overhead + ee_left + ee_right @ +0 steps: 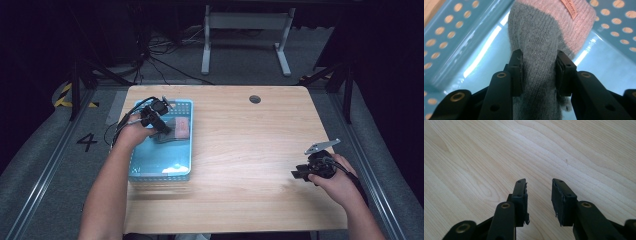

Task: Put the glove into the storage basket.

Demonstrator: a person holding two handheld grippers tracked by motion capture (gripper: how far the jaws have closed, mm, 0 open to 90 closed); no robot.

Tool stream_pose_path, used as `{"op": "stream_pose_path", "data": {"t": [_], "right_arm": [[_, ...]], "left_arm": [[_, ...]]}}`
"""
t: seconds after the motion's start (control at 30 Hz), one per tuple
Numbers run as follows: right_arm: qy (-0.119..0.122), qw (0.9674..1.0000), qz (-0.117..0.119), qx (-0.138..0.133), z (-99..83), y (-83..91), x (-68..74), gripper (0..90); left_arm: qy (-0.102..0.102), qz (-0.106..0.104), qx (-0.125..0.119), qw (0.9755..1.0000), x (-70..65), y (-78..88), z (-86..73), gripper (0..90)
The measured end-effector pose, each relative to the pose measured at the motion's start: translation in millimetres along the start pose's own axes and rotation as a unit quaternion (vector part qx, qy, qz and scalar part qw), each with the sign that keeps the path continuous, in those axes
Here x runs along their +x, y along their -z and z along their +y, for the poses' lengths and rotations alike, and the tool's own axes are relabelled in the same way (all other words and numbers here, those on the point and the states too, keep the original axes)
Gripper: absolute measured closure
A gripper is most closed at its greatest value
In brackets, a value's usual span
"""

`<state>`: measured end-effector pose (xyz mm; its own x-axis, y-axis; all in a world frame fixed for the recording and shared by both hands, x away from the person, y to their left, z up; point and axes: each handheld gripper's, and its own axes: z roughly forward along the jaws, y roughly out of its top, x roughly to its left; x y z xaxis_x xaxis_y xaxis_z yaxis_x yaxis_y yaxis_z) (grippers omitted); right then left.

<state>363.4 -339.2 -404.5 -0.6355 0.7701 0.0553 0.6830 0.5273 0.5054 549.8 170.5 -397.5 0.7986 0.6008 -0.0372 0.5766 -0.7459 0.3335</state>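
A grey knitted sock with a pink cuff (541, 42) lies inside the blue perforated basket (150, 165), toward its far end (177, 129). My left gripper (162, 127) reaches into the basket, and in the left gripper view its jaws press the grey part of the sock from both sides (537, 72). A small label sits on the pink cuff (570, 8). My right gripper (300, 174) rests low over the bare table at the right; in the right gripper view (539, 195) its jaws stand apart with nothing between them.
The wooden table (240, 150) has a round cable hole (255, 99) near its far edge. The basket sits at the table's left side. Beyond the table are a white desk frame (245, 45) and floor cables.
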Motion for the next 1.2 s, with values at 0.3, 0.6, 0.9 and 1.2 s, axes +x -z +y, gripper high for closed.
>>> {"op": "stream_pose_path", "data": {"t": [0.3, 0.6, 0.9, 1.2], "right_arm": [[-0.008, 1.0, 0.0, -0.001, -5.2, 2.4, -1.8, 65.3], [-0.006, 1.0, 0.003, 0.0, -4.6, -0.1, -2.2, 64.6], [0.0, 1.0, 0.006, -0.002, -0.6, -1.1, -1.5, 64.4], [0.011, 0.9998, 0.018, -0.006, 13.8, -7.6, -2.9, 64.1]], "left_arm": [[-0.018, 0.024, 0.018, 0.9994, 1.9, -13.9, 6.7, 57.4], [-0.027, 0.041, -0.012, 0.9987, 1.5, -19.4, 7.9, 36.4], [0.007, 0.022, -0.088, 0.9958, -3.5, 5.7, 5.7, 31.8], [0.004, 0.002, -0.157, 0.9875, -35.0, 43.3, 0.2, 31.7]]}}
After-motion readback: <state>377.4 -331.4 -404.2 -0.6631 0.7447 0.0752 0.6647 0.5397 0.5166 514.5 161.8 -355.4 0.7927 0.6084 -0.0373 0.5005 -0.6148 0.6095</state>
